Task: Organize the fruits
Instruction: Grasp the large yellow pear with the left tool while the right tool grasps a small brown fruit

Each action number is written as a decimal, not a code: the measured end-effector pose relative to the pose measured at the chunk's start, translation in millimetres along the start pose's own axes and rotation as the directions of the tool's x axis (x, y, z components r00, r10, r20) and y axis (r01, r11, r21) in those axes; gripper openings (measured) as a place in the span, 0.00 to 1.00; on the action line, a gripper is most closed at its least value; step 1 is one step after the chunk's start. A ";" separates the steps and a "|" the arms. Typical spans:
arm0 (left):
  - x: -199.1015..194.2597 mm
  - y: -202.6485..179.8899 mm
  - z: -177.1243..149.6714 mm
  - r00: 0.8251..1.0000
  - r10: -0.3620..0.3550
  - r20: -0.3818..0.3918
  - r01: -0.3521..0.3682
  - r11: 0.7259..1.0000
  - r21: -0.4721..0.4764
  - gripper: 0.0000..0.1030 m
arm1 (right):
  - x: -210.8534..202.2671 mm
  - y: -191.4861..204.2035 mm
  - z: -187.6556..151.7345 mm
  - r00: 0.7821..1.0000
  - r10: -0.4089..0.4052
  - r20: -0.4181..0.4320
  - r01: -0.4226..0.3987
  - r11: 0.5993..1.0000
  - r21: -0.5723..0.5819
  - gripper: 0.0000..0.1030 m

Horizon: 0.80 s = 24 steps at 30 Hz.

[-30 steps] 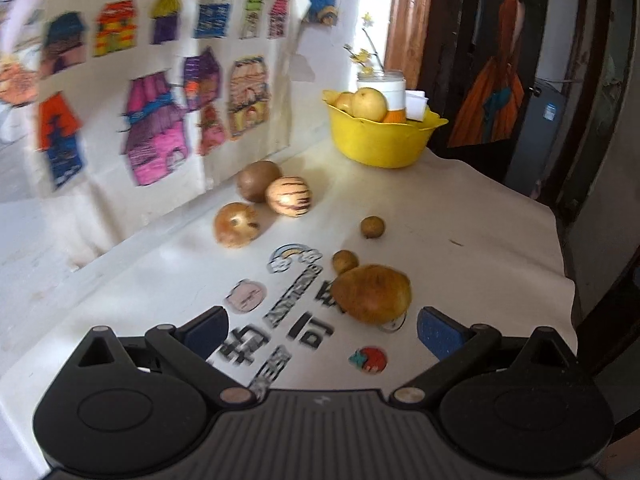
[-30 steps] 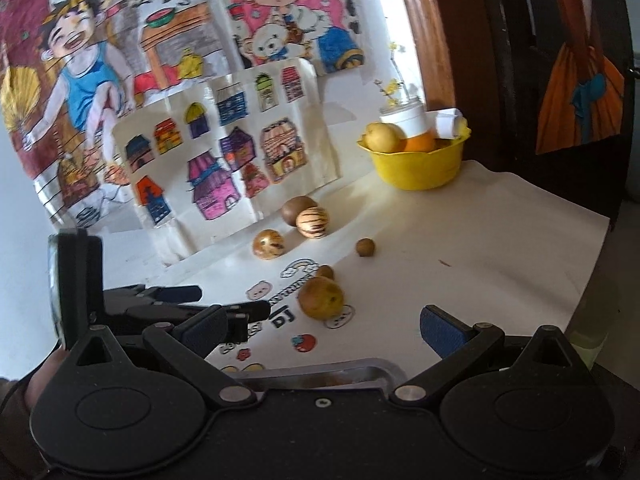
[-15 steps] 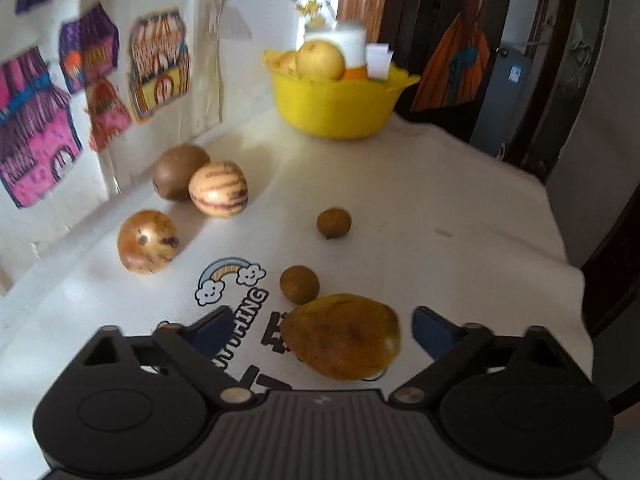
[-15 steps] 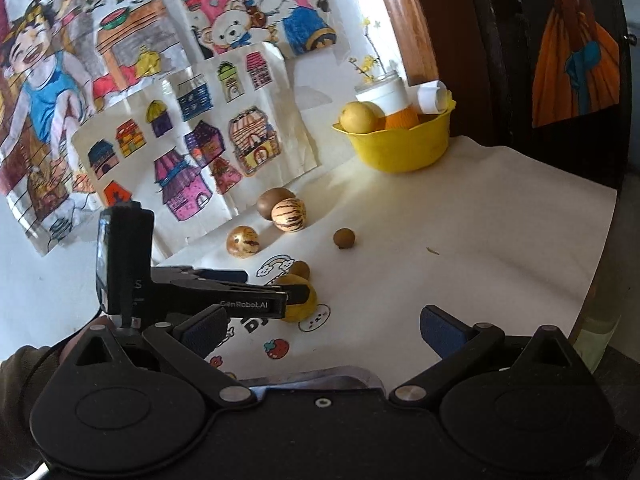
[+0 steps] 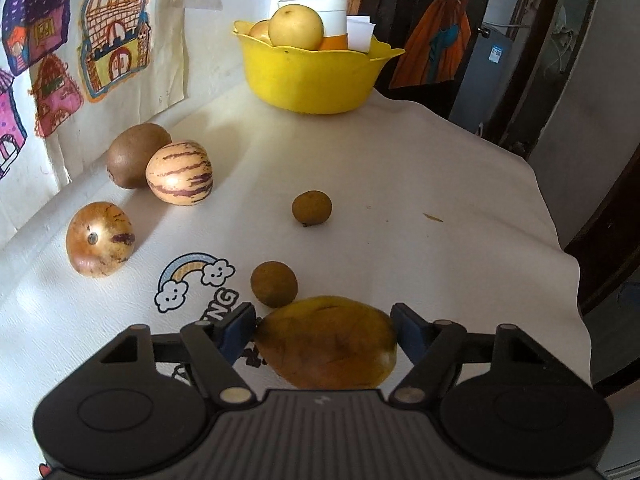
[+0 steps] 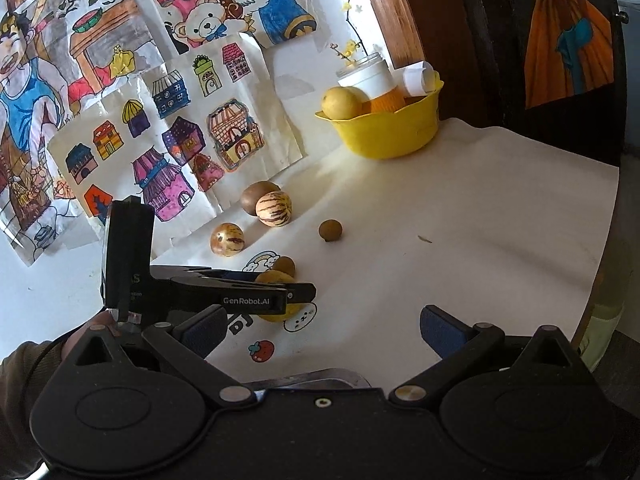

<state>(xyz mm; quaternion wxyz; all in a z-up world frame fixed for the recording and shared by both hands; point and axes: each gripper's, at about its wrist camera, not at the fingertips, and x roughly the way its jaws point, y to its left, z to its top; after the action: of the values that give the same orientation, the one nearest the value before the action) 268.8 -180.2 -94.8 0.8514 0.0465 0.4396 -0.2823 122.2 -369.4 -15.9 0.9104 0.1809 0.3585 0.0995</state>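
The left tongs [image 5: 324,330] have come low over the white-clothed table [image 5: 420,184] with a brownish-yellow mango [image 5: 326,342] lying between their blue pads; the jaws have just been closing, and in the left wrist view both pads now sit at the fruit's two ends, seemingly touching, though how firmly they press I cannot tell. Spanning the mango along its length looks deliberate, since the pads meet the narrow ends rather than the rounded belly. A small brown longan [image 5: 274,290] sits just beyond the mango, almost touching it, so the lift needs care not to nudge it; a second longan [image 5: 312,208] lies farther out, apart. Against the drawings on the wall wait a kiwi [image 5: 134,154], a striped pepino melon [image 5: 179,178] touching it, and another striped fruit [image 5: 99,239] nearer. The yellow bowl [image 5: 312,76] at the far end, already holding a pear [image 5: 295,27] and a white jar [image 5: 326,8], is probably where the fruit belongs. The right tongs [image 6: 322,326] hang wide open and empty above the cloth, held back, likely to leave the left side room.
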 end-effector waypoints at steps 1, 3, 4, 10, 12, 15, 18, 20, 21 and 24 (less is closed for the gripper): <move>-0.2 -0.9 -0.4 1.000 0.003 0.000 -0.003 1.000 0.007 0.75 | 0.6 0.6 0.2 1.000 0.000 -0.001 0.000 1.000 0.001 0.99; -1.4 -1.7 -1.2 1.000 0.006 0.000 -0.006 1.000 0.013 0.75 | 1.1 0.8 0.3 1.000 0.002 -0.002 -0.002 1.000 -0.002 0.99; -2.2 -1.2 -1.7 1.000 0.006 0.000 -0.006 1.000 0.011 0.75 | 1.3 1.6 0.3 1.000 0.003 -0.002 -0.003 1.000 -0.003 0.99; -5.4 2.1 -7.1 1.000 -0.008 -0.024 0.008 1.000 0.003 0.76 | 1.7 2.8 0.4 1.000 0.008 -0.002 -0.008 1.000 -0.003 0.99; -6.4 1.5 -9.4 1.000 -0.006 -0.027 0.006 1.000 0.009 0.76 | 1.6 2.9 0.2 1.000 0.009 -0.003 -0.009 1.000 -0.003 0.99; -8.0 1.8 -10.5 1.000 -0.008 -0.027 0.008 1.000 0.014 0.76 | 0.8 2.9 0.0 1.000 0.009 -0.003 -0.009 1.000 -0.003 0.99; -7.6 0.7 -10.5 1.000 -0.013 -0.023 0.014 0.999 0.030 0.74 | 0.6 3.0 -0.3 1.000 0.008 -0.002 -0.008 1.000 -0.001 0.99; -7.2 -0.9 -10.3 1.000 -0.015 -0.021 0.016 0.999 0.043 0.73 | 0.1 2.8 -0.9 1.000 0.006 -0.002 -0.006 1.000 0.001 0.99; -6.8 -1.9 -10.2 1.000 -0.014 -0.021 0.015 0.999 0.049 0.73 | 0.1 2.6 -1.1 1.000 0.006 -0.003 -0.006 1.000 0.001 0.99; -8.3 -6.7 -11.2 1.000 0.004 -0.019 -0.002 0.997 0.073 0.72 | 1.0 2.8 -0.9 1.000 0.006 -0.008 -0.006 1.000 -0.003 0.99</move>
<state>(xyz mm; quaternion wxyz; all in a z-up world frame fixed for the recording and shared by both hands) 253.5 -178.5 -94.0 0.8453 0.0811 0.4371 -0.2965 122.1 -366.3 -16.0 0.9089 0.1803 0.3614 0.1035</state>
